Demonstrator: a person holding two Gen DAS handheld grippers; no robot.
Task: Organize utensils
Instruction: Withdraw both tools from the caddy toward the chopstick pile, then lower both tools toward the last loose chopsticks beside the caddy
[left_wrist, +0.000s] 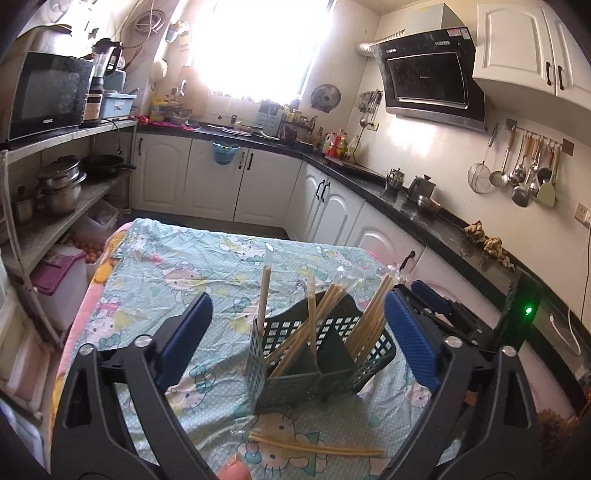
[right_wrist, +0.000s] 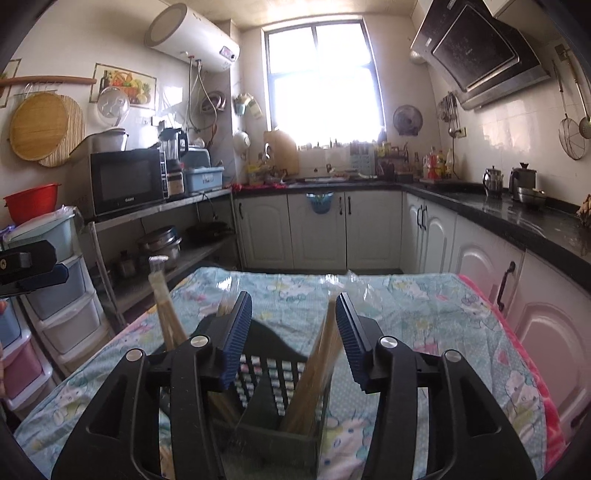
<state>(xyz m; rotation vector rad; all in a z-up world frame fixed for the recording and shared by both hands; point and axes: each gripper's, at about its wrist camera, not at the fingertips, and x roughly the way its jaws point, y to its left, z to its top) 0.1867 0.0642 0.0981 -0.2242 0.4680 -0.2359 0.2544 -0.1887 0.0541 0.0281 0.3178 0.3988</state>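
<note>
A dark green mesh utensil holder (left_wrist: 295, 373) stands on the cartoon-print tablecloth (left_wrist: 207, 280) and holds several wrapped pairs of bamboo chopsticks (left_wrist: 325, 325). One wrapped pair (left_wrist: 317, 447) lies flat on the cloth in front of it. My left gripper (left_wrist: 295, 332) is open and empty, jaws wide on either side of the holder. My right gripper (right_wrist: 293, 325) is open just above the same holder (right_wrist: 273, 424). A bundle of chopsticks (right_wrist: 314, 373) stands in the holder beside its right finger (right_wrist: 352, 339), blurred. More chopsticks (right_wrist: 166, 314) stand at the holder's left.
The table's right edge runs close to white cabinets (right_wrist: 480, 273) under a black counter (left_wrist: 424, 210). A metal shelf with pots (left_wrist: 59, 184) and a microwave (left_wrist: 48, 92) stands on the left. Plastic drawers (right_wrist: 62, 295) stand at the table's left.
</note>
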